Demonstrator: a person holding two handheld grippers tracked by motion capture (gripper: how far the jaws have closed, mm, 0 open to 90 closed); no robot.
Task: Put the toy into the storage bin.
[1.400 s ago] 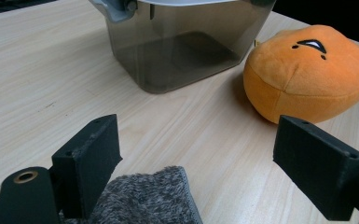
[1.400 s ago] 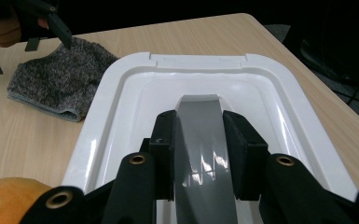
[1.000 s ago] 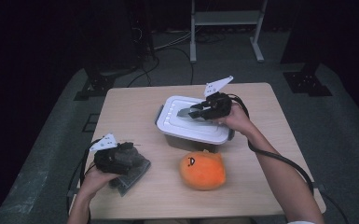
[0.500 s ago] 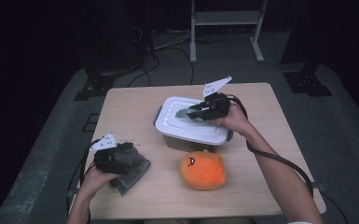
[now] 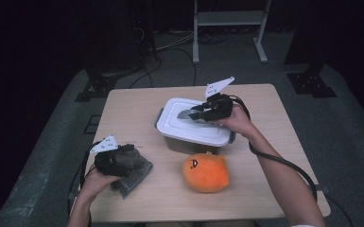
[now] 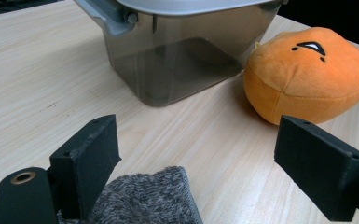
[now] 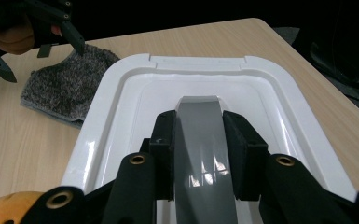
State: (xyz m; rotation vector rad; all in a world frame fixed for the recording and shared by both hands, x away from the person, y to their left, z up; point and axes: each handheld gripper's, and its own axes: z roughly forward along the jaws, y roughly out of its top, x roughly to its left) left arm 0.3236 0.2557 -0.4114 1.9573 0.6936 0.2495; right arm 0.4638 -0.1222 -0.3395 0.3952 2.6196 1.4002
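While both hands are holding their places over the wooden table [image 5: 137, 106], the right gripper [image 5: 195, 115] is clamping the grey handle [image 7: 204, 135] on the white lid [image 5: 194, 122] of the storage box [image 6: 186, 51], its two black pads pressing that handle from either side in the right gripper view. That box is sitting toward the far edge of the table, about midway between the left and right edges, and its smoky translucent body is showing under the lid in the left gripper view. Over at the near-left corner, the left gripper [image 5: 131, 158] is resting low over a grey fuzzy cloth [image 5: 131, 176], and its jaws are standing wide apart with nothing pinched; in the left gripper view the cloth is lying just below and between them, brushing the inner face of one jaw, though I cannot tell whether it is pressing down on it. An orange plush toy [image 5: 205, 171] with a small stitched face is sitting near the front edge, just in front of the box and well apart from the cloth. A black cable [image 5: 283, 163] is trailing back along the person's right forearm toward the near-right corner.
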